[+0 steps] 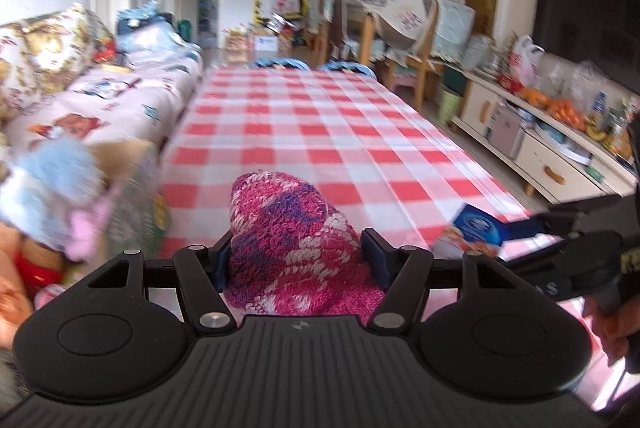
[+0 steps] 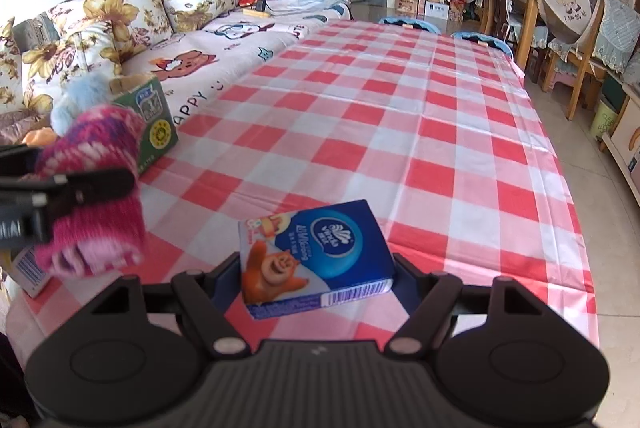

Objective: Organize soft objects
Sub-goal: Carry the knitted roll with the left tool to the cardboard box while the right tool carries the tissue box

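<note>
My left gripper (image 1: 296,260) is shut on a pink and purple knitted cloth (image 1: 292,236) and holds it above the red checked tablecloth (image 1: 320,115). The cloth also shows in the right wrist view (image 2: 96,187), left of the right gripper. My right gripper (image 2: 318,268) is shut on a blue tissue pack (image 2: 316,256) with a cartoon bear, held just above the table's near end. The pack also shows at the right in the left wrist view (image 1: 472,228). A cardboard box (image 2: 148,115) at the table's left edge holds a blue fluffy toy (image 2: 84,95) and other soft toys.
A floral sofa (image 2: 120,27) with a cartoon cover runs along the left of the table. Blue chair backs (image 2: 408,21) stand at the far end. A low TV cabinet (image 1: 552,147) with fruit and bags lines the right wall. A small white box (image 2: 28,268) lies near the left corner.
</note>
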Available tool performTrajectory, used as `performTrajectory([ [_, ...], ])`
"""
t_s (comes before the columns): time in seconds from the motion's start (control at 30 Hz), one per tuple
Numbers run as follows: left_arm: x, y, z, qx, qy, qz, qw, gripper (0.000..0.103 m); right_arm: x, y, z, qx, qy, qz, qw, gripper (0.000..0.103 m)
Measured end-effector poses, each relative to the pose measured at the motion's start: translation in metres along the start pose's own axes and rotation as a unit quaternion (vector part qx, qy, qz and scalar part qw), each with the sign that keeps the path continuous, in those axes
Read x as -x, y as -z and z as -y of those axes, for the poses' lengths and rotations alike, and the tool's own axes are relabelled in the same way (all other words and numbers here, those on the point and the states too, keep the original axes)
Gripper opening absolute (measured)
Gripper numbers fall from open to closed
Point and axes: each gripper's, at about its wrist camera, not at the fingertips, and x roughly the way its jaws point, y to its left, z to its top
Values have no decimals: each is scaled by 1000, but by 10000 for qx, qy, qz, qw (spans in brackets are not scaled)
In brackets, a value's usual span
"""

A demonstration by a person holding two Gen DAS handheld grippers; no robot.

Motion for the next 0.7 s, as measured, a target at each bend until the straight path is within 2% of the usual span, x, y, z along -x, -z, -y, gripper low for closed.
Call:
performTrajectory([
  [0.27,22,-22,-32,112,-608,388,9973,78,14,-12,-20,-3,-174,323,9993,76],
  [0.43,30,-29,-48,140,-845,527,9949,79,19,-21,-41,100,-349,508,9980,76],
  [0.7,33,-34,-73,172,-1030,617,9926,79,19,-36,-79,416,-623,688,9948,76],
])
